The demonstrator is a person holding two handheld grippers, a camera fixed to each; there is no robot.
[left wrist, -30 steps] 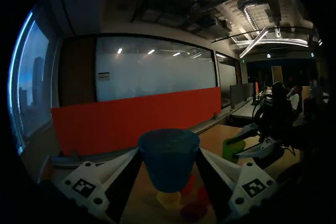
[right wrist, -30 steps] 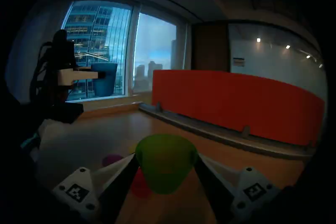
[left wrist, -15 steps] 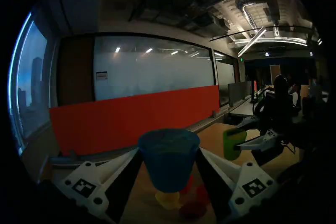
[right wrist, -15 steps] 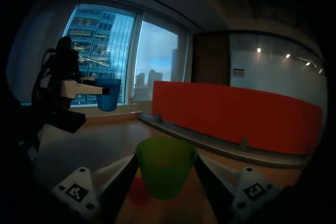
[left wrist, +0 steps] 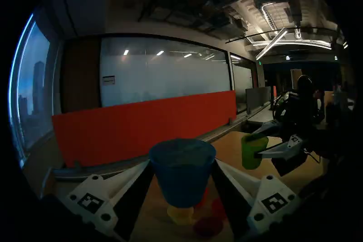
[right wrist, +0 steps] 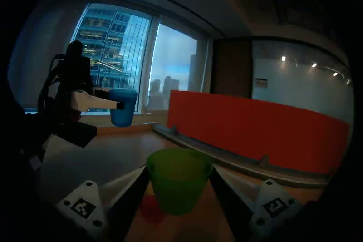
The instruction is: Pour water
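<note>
My left gripper (left wrist: pixel 182 176) is shut on a blue cup (left wrist: pixel 182 171), held upright above the wooden table (left wrist: pixel 229 144). My right gripper (right wrist: pixel 179 183) is shut on a green cup (right wrist: pixel 179 179), also upright. In the left gripper view the green cup (left wrist: pixel 251 150) hangs to the right in the other gripper's fingers. In the right gripper view the blue cup (right wrist: pixel 121 107) hangs at the left in the other gripper, level with the window sill.
Yellow (left wrist: pixel 180 214) and red cups (left wrist: pixel 208 226) stand on the table below the blue cup; a red cup (right wrist: pixel 152 206) shows under the green one. An orange divider panel (left wrist: pixel 145 126) runs along the table's far edge. Windows (right wrist: pixel 131 69) lie beyond.
Both cups have risen a little. In the right gripper view the blue cup has moved right, closer to the green cup; in the left gripper view the green cup has lifted.
</note>
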